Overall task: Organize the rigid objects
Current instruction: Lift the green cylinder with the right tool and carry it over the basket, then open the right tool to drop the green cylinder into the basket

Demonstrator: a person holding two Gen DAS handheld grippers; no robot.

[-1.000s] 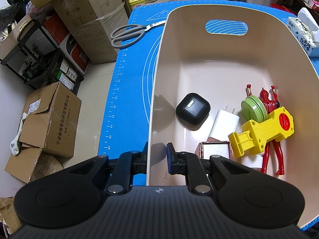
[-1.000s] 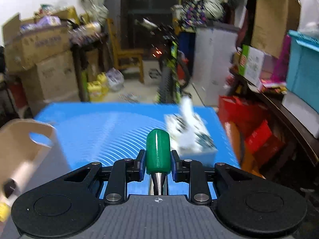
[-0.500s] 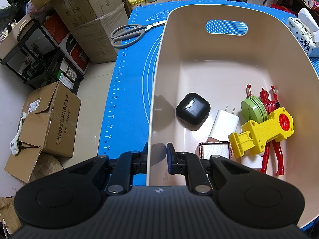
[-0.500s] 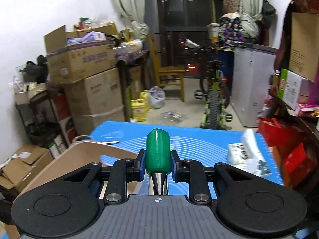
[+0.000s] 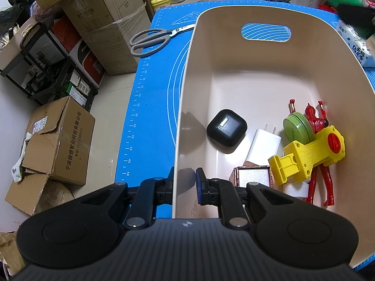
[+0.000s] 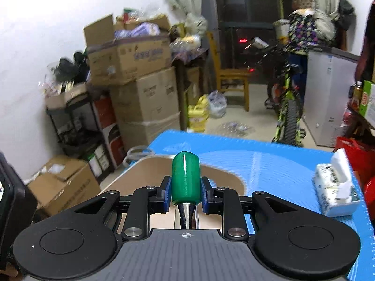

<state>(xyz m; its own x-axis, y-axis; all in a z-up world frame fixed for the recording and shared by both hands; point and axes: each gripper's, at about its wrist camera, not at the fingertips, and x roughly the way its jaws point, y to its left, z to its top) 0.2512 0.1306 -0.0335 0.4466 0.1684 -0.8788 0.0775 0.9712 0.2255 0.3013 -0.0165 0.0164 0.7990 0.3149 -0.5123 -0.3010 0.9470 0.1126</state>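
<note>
Swung over from the tissue pack (image 6: 335, 190) toward the beige bin (image 5: 246, 77) since a second ago, right gripper (image 6: 185, 194) clamped on the green-handled tool (image 6: 185, 181) (left gripper (image 5: 185, 186) unmoved, pinching the bin's near wall).

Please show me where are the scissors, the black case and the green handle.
scissors (image 5: 150, 39), left wrist view, grey handles.
black case (image 5: 226, 131), left wrist view, lid.
green handle (image 6: 185, 179), right wrist view, middle.
</note>
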